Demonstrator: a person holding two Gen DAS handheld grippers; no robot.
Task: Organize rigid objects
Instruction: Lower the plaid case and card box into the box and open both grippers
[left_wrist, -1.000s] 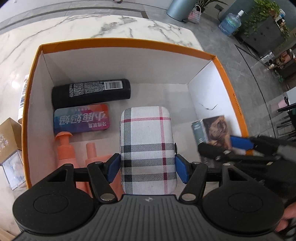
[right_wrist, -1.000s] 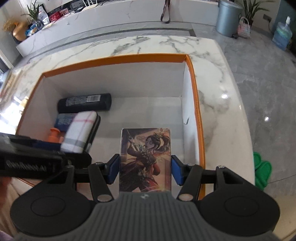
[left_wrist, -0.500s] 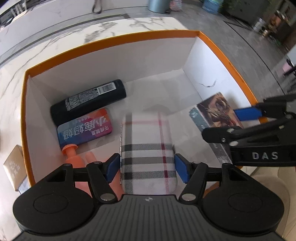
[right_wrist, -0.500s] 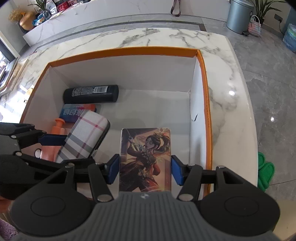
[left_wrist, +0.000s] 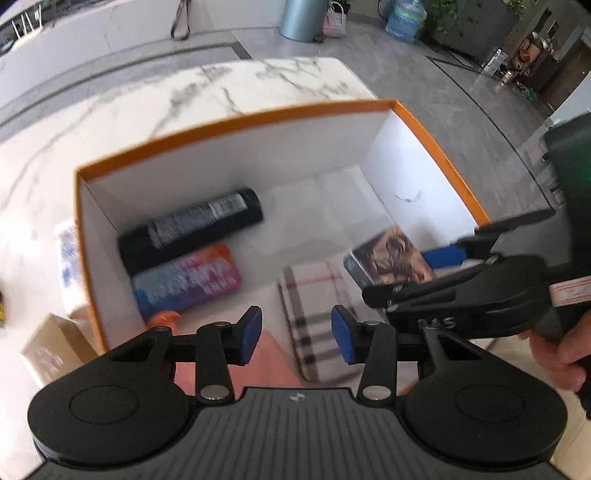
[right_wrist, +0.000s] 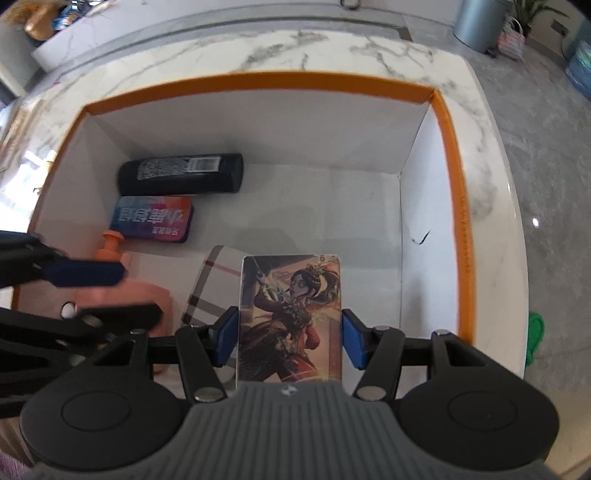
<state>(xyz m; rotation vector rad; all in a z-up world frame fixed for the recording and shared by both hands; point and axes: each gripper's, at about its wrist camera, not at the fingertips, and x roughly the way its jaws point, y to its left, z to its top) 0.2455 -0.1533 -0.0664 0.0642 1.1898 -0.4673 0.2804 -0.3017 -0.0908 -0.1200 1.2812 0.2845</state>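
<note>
The left gripper (left_wrist: 296, 336) hangs over the near part of the orange-rimmed box (left_wrist: 236, 123) with its blue pads partly apart and closing, and nothing is pressed between them; the plaid case (left_wrist: 317, 314) lies on the box floor below, mostly just past the right pad and not touched by either. Ahead of these jaws and to their left lie the flat tin with the red and blue label (left_wrist: 186, 282) and, beyond it, the black bottle (left_wrist: 192, 229), both on their sides and touching along their length. An orange pump bottle (left_wrist: 162, 317) lies under the left pad, partly hidden. The right gripper (right_wrist: 290, 338) holds the illustrated card box (right_wrist: 290, 317) between its pads, gripped by its two long edges, with the picture facing up. That box juts forward from the jaws over the box floor, with the plaid case (right_wrist: 210, 284) below it and just to the left. Whether the card box rests on the floor or hangs above it cannot be told. The tin (right_wrist: 153, 219) and black bottle (right_wrist: 181, 173) lie further ahead to the left of these jaws. The box stands on a marble table (right_wrist: 258, 51).
</note>
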